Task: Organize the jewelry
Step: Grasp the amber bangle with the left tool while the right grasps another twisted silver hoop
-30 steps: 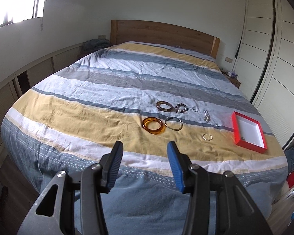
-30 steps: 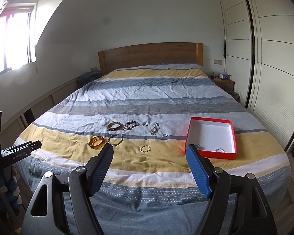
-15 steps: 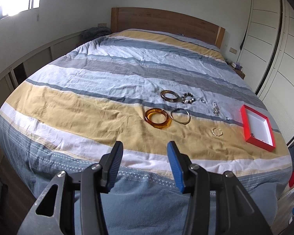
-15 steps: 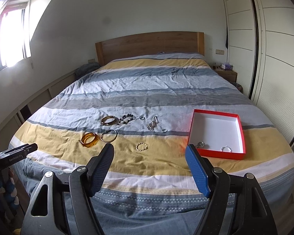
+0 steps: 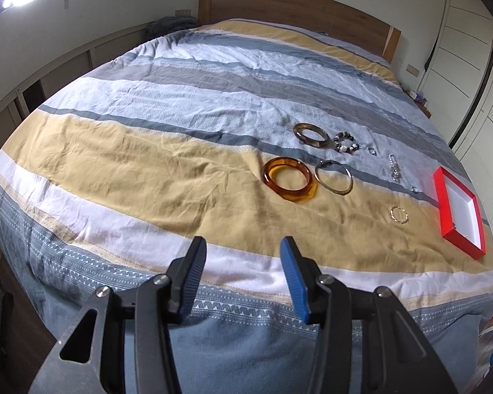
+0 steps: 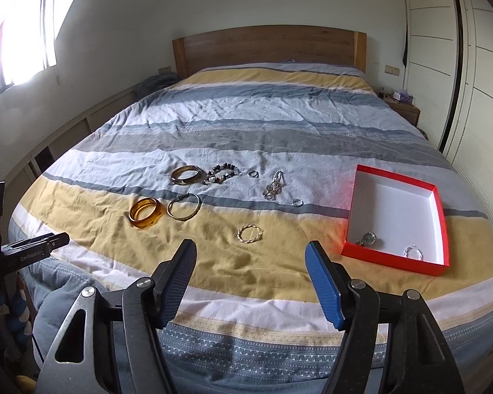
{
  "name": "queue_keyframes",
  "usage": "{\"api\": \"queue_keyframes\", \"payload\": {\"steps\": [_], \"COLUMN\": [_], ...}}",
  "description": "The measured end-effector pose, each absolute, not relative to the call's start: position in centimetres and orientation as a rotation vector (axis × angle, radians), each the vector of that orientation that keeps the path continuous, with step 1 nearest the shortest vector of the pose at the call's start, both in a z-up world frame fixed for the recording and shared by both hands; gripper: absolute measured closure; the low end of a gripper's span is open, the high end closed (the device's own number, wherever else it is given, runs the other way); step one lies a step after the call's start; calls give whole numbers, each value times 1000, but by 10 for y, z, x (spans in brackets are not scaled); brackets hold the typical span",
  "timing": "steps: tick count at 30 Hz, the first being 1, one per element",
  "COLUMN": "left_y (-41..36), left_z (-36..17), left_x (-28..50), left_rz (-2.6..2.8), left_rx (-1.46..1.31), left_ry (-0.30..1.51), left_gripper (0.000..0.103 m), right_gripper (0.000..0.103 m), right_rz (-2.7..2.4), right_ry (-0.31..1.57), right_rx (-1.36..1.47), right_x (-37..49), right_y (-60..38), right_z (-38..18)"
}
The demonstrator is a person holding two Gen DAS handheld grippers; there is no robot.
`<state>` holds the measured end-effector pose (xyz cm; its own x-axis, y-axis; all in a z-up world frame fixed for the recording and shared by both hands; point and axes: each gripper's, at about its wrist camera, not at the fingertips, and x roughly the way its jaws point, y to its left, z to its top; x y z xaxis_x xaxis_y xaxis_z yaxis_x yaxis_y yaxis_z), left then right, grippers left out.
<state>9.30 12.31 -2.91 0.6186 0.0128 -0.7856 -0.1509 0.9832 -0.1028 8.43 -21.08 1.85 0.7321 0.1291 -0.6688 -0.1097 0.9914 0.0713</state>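
Both tongs have come closer to the bed since a moment ago, so the jewelry looks bigger now. The left tongs [image 5: 243, 262] are released, with nothing between the blue pads. The right tongs [image 6: 251, 266] are spread wide and hold nothing too. Both hang over the near edge of the bed [image 6: 279, 124], above the white and blue stripes.

The jewelry lies in the middle of the bed. The amber bangle [image 5: 290, 180] touches the thin metal bangle [image 5: 333, 176] on its right. Farther back are a brown bangle [image 6: 186, 175] and a beaded bracelet [image 6: 223, 174]. A small gold ring [image 6: 249, 233] lies alone, nearest the right tongs.

The red box [image 6: 396, 256] sits to the right, near the bed's edge, with two small pieces inside. The yellow stripe between the gold ring and the box is bare. A black stand [image 6: 16, 252] pokes in from the left.
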Motion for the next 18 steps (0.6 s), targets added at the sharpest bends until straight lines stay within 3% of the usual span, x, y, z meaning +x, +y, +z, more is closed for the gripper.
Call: {"api": "queue_keyframes", "payload": {"steps": [18], "left_y": [118], "left_z": [-86], "left_x": [216], "left_rz": [58], "left_rx": [-233], "left_ry": [974], "left_gripper": [58], "right_gripper": [38], "right_rz": [187], "right_ry": [907], "right_rx": [1], "right_x": [195], "right_y": [-194], "right_z": [-70]}}
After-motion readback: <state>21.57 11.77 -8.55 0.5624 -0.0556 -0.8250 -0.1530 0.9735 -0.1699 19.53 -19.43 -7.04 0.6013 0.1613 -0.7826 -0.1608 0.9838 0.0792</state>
